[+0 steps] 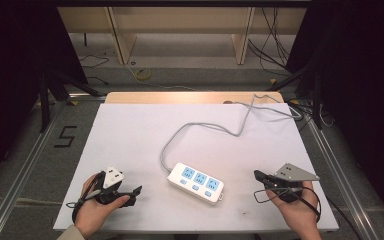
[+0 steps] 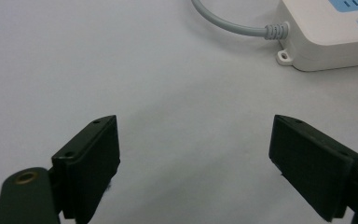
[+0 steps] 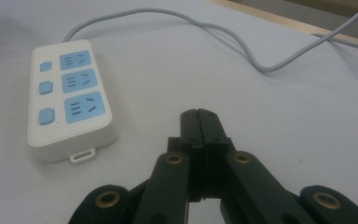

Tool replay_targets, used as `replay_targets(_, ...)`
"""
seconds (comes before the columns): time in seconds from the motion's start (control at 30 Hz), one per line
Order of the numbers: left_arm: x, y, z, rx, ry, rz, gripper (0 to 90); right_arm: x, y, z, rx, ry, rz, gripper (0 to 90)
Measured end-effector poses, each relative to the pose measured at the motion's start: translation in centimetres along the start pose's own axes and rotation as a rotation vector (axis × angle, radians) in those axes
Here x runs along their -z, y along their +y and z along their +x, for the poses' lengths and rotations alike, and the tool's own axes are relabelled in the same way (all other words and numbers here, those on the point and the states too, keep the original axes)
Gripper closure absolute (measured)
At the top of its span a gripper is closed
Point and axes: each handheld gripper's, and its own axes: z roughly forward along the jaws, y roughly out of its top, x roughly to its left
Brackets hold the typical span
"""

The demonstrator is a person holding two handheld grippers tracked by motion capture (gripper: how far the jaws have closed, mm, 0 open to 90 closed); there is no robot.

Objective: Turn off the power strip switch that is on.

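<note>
Two Claws Beside a Power Strip

The white power strip (image 1: 195,183) is laid on the table (image 1: 130,130) near its front edge. It is set between the two claws and is touched by neither. The left gripper (image 1: 130,194) is held with its jaws spread wide, and nothing is between them. The right gripper (image 1: 258,175) is held with its jaws pressed together, and nothing is pinched.

The strip could be slid away if it is poked by the shut claw, because the table looks smooth. The grey cable (image 1: 200,125) could be snagged, and the strip would then be dragged.

Three blue sockets and three buttons are shown clearly in the right gripper view. The corner where the cable goes in is shown close up in the left gripper view.
</note>
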Motion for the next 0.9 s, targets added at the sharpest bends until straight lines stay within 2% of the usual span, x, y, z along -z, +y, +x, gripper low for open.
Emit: replay_targets(0.9,0.0,0.0,0.0,-0.007,0.001,0.002,16.0,-1.0,1.9,1.2,0.034,0.04,0.022,90.0)
